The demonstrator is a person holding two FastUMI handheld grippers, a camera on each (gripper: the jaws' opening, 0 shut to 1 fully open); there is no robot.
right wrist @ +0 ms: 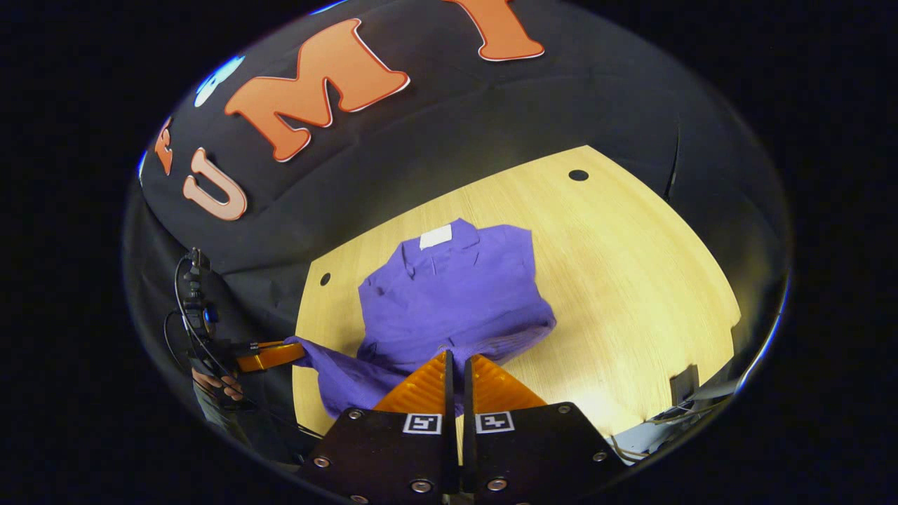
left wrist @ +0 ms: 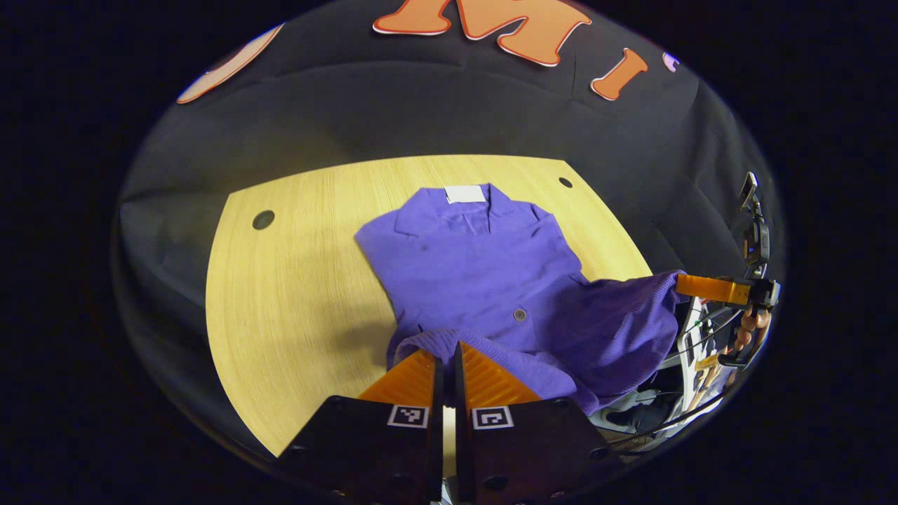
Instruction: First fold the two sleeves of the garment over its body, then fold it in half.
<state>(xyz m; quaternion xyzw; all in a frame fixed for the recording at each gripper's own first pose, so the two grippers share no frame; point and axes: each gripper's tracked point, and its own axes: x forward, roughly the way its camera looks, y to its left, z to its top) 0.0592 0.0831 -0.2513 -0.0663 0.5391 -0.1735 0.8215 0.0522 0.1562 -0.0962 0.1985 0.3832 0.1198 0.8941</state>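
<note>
Claws are both gripping the hem of the purple cardigan (left wrist: 477,266). Starting at the left, the left claw (left wrist: 447,354) is pinching one bottom corner, fingers pressed together on the knit. The cardigan is lying collar-away on the wooden worktop (left wrist: 295,294), its near end lifting off the wood. Further right, the right claw (right wrist: 457,366) is clamping the other bottom corner.
</note>
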